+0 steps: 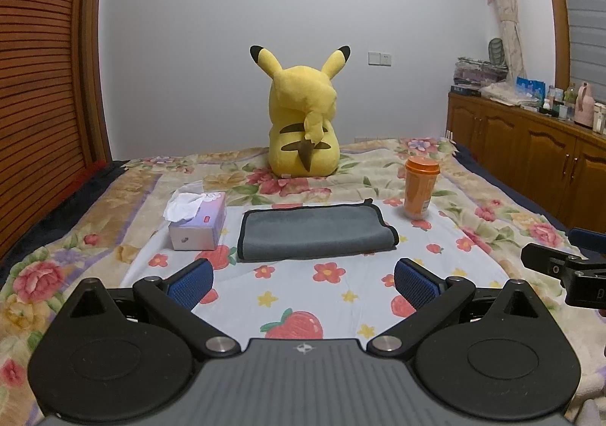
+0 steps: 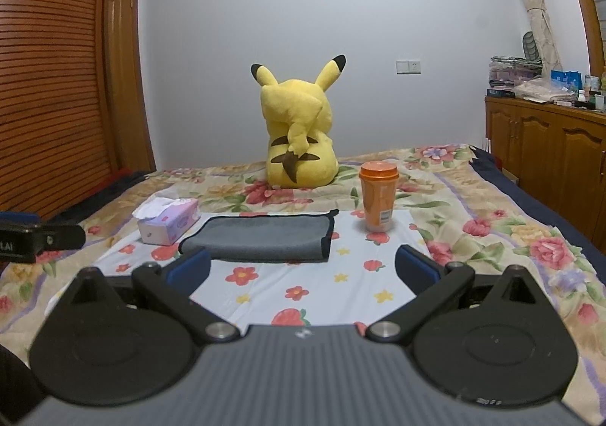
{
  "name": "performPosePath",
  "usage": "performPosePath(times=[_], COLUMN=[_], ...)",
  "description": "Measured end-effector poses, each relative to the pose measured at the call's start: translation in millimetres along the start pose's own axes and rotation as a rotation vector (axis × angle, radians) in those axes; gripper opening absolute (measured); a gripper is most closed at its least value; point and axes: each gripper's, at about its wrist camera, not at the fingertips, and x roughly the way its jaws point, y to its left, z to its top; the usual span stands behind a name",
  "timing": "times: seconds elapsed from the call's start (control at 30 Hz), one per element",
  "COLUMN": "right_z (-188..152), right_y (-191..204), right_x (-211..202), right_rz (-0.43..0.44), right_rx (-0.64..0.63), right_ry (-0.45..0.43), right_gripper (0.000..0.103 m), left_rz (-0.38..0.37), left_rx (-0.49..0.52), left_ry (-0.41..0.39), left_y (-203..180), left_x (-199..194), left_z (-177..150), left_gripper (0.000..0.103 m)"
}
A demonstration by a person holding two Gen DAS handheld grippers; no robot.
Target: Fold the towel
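Observation:
A grey towel (image 1: 316, 234) with dark edging lies folded flat on a white flowered cloth on the bed; it also shows in the right wrist view (image 2: 261, 238). My left gripper (image 1: 303, 280) is open and empty, a little short of the towel's near edge. My right gripper (image 2: 303, 265) is open and empty, just short of the towel's near edge and toward its right end. The right gripper's side shows at the right edge of the left wrist view (image 1: 564, 267).
A tissue box (image 1: 197, 223) stands left of the towel. An orange lidded cup (image 1: 418, 191) stands to its right. A yellow plush toy (image 1: 303, 122) sits behind. A wooden cabinet (image 1: 530, 157) runs along the right, a slatted wardrobe (image 1: 41, 85) on the left.

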Motion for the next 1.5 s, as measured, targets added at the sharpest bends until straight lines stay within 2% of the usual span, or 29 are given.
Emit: performPosePath(times=[1.5], right_z=[-0.1], right_y=[-0.5], right_x=[0.1], right_rz=[-0.001], right_rx=[-0.001], right_ry=[0.0], right_gripper=[0.103], left_rz=[0.006], left_rx=[0.006], left_ry=[0.009], left_y=[5.4], left_x=[4.1], left_z=[-5.5], left_gripper=[0.103])
